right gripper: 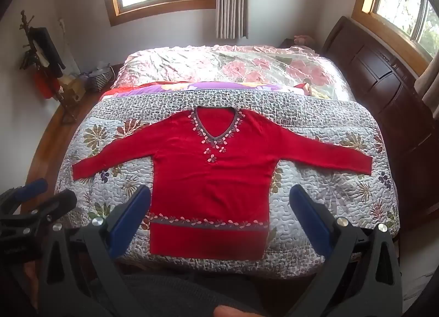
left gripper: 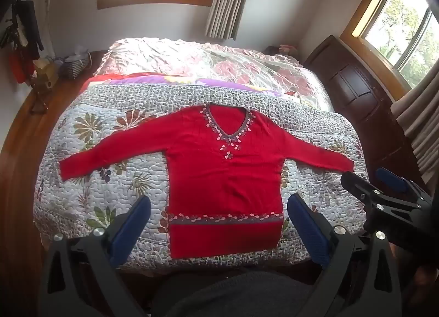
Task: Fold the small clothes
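A red long-sleeved sweater [left gripper: 222, 174] [right gripper: 211, 177] with a V-neck and pink leaf trim lies flat, face up, on the quilted bed, both sleeves spread out and its hem toward me. My left gripper [left gripper: 219, 203] hovers open above the hem end, holding nothing. My right gripper [right gripper: 219, 193] is open too, back from the hem, with nothing between its blue pads. The right gripper [left gripper: 367, 177] also shows at the right edge of the left wrist view, and the left gripper [right gripper: 52, 190] at the lower left of the right wrist view.
The floral quilt [left gripper: 90, 179] covers the foot of the bed, with a pink bedspread [left gripper: 192, 59] behind it. A dark wooden headboard [right gripper: 384, 75] stands at the right, a coat stand [right gripper: 44, 53] and baskets at the left. A person's dark clothing [left gripper: 233, 295] fills the bottom edge.
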{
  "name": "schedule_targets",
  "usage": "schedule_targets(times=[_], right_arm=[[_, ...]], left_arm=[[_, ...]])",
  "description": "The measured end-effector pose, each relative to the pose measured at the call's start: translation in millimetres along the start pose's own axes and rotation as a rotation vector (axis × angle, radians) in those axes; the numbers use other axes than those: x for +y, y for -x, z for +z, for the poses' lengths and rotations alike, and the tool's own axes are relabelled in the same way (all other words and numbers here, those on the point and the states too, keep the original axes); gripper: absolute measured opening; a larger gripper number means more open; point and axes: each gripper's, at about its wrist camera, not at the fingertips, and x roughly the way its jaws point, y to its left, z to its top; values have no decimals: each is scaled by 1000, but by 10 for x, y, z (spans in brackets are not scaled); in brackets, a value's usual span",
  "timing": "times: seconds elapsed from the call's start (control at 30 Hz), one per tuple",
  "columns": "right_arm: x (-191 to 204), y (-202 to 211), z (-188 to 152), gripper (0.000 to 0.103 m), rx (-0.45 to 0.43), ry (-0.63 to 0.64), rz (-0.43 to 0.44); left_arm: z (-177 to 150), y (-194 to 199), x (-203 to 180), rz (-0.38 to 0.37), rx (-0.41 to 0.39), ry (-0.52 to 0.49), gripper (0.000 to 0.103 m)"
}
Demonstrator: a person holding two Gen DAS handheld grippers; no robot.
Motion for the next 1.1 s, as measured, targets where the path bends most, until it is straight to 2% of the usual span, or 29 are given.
schedule_targets(times=[1.1], right_arm=[[23, -6, 64, 100, 8, 11, -8]], left_arm=[[21, -45, 28, -3, 9, 0, 99]])
